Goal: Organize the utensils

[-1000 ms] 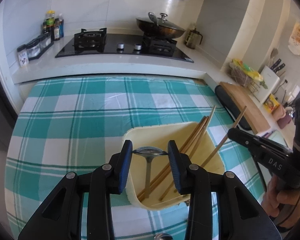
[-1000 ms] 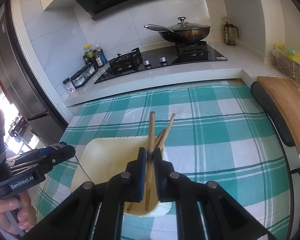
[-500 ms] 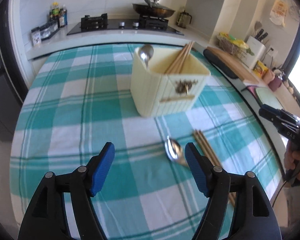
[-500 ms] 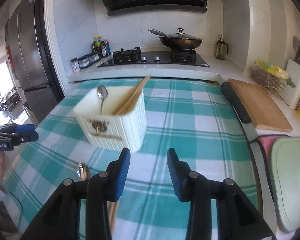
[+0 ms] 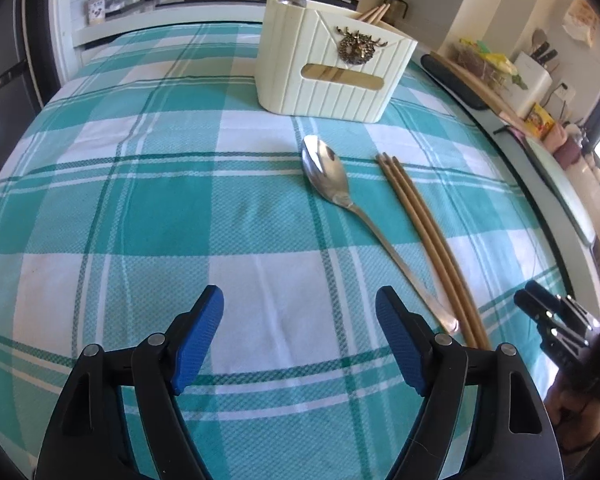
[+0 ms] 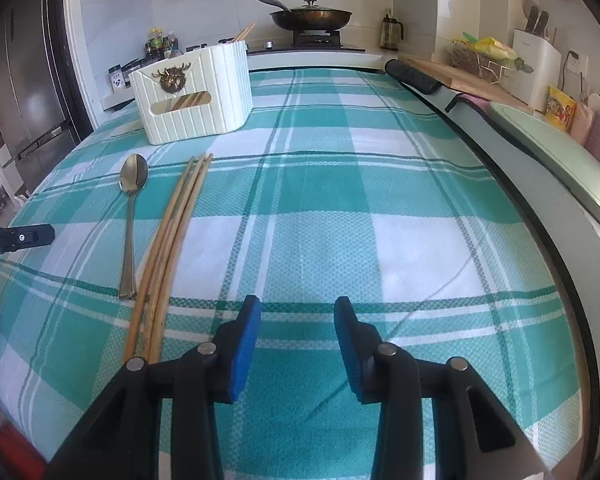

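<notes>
**Observer:** What's left loose, and where does it lie from your tongs?

**Operator:** A spoon (image 5: 326, 174) and a bundle of chopsticks (image 6: 168, 240), side by side on the checked cloth of the counter (image 6: 380, 220), near side of the cream utensil holder (image 5: 332, 72). The holder already carries a spoon and some chopsticks. My left tongs (image 5: 298, 344) have just been opening and stand wide, nothing between them. My right tongs (image 6: 298, 346) have also just opened, only to a narrow gap, and are empty too.

**Observer:** Which way do the pieces run?

**Operator:** Both run near-to-far, bowl and tips toward the holder, handle ends toward me. From the left tongs the spoon handle sits just to the right; from the right tongs the chopsticks sit just to the left. So everything lies between my two hands.

**Observer:** Who takes what?

**Operator:** I'd judge the left is nearer the spoon, the right nearer the chopsticks. Either way I'd have to close across the long axis, near the handle ends.
</notes>
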The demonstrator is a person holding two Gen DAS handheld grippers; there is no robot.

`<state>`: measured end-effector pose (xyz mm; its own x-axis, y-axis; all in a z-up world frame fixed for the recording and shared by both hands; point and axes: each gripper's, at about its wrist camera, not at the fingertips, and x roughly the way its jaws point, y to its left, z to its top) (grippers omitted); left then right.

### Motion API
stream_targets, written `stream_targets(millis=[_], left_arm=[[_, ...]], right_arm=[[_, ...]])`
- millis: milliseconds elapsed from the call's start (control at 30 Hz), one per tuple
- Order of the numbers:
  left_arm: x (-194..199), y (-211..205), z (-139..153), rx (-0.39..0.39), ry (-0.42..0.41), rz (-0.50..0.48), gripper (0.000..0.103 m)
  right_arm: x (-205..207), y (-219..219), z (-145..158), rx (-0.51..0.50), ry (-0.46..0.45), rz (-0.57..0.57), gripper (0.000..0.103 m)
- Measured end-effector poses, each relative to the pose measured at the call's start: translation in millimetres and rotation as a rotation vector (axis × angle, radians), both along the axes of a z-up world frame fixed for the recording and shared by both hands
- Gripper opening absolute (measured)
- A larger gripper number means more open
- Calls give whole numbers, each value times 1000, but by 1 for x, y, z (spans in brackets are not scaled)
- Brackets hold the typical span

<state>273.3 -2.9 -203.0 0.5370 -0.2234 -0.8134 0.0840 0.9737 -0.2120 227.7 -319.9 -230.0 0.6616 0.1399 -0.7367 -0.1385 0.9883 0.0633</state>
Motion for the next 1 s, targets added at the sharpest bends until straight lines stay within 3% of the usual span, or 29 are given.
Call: stream_targets(millis=[400, 633, 1000], left_arm=[[41, -52, -16, 42, -19, 8, 83], [47, -70, -31, 221, -54, -2, 86], [40, -48, -29, 192, -41, -39, 83]], right_arm=[[8, 29, -1, 54, 6, 89, 39], [9, 27, 3, 71, 11, 84, 39], [25, 58, -1, 58, 66, 164, 39]])
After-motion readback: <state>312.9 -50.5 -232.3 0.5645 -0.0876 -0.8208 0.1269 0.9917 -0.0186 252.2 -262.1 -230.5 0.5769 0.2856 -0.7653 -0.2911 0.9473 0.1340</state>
